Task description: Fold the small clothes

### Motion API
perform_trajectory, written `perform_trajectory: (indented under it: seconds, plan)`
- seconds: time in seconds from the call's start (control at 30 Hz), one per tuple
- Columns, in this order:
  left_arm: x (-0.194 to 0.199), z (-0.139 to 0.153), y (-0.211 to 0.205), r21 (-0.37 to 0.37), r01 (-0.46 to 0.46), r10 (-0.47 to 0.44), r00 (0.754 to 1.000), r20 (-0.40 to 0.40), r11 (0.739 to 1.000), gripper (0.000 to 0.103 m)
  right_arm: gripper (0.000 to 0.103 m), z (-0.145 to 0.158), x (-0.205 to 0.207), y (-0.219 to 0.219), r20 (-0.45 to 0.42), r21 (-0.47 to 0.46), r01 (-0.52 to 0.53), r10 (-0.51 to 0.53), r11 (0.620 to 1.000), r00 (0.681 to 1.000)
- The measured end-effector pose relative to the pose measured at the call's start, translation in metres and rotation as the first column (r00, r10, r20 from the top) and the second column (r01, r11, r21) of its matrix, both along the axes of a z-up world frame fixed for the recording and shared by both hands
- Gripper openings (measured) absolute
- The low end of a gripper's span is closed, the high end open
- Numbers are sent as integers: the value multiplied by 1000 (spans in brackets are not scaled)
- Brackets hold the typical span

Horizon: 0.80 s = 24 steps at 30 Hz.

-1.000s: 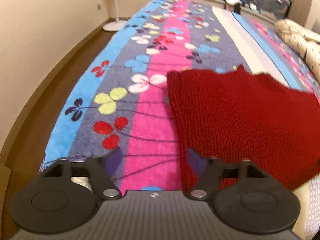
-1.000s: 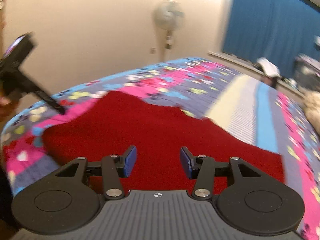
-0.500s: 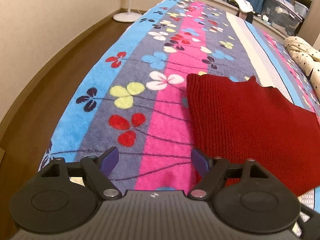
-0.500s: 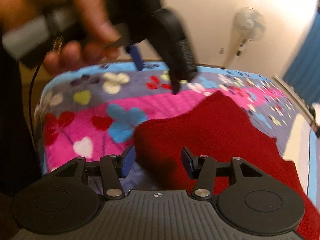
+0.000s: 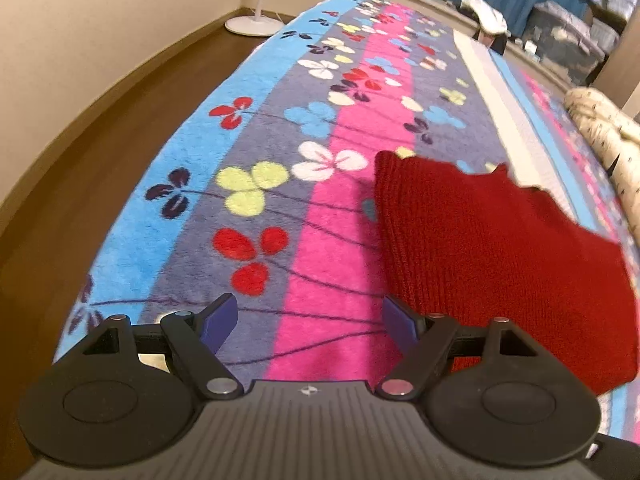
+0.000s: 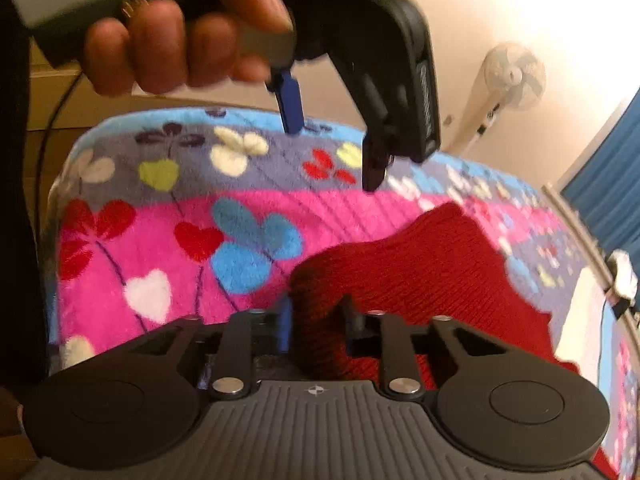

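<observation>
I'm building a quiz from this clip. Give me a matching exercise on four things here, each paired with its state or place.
Things:
1. left gripper
2. right gripper
3. red knit garment
4. standing fan

States or places:
A. on the floor by the wall, past the bed
B. jaws have just been closing, pinching a red corner
C. lying on the flowered blanket
D. jaws wide apart above the blanket, nothing between them

Pairs: 1-D, 2-B, 3-C, 4-A
</observation>
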<state>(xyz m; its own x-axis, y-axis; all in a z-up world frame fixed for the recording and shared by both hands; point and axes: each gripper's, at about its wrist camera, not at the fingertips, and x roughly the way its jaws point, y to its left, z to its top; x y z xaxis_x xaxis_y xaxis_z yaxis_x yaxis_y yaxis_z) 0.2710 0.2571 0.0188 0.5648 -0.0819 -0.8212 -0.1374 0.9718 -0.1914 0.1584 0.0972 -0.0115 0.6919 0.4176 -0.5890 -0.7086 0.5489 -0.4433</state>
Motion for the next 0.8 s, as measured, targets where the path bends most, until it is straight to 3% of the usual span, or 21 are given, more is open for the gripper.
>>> perform_trajectory:
  seconds: [0.13,0.23,0.37,0.5,0.63,0.7,0.73,0.8]
  plan:
    - [4,4,-3,-129,6,-3,1000,21,992,88,16,49,1,-45,-7,164,52,-51,985,999]
    - [10,4,-7,-251,13,-8,1000,23,968,94,15,78,2,-95,-28,282,119,-116,952,993]
    - [19,7,-12,-432,7,16,999,49,902,94,15,86,-8,-142,-55,391,158,-149,907,987]
    - [31,8,-23,-562,13,29,997,66,827,103,14,70,-22,-159,-53,473,167,-161,865,986]
    - [49,2,-40,-645,32,-4,999,45,764,103,14,59,-29,-151,-30,476,126,-127,870,991]
    - [60,-1,-49,-652,49,-26,999,44,756,103,14,57,-24,-149,-47,488,116,-106,865,993]
    - [64,-2,-52,-642,52,-35,999,39,765,103,14,56,-22,-148,-51,491,109,-97,864,994]
    - [74,-5,-64,-582,69,-75,997,14,810,103,14,53,-21,-145,-39,482,90,-81,872,996]
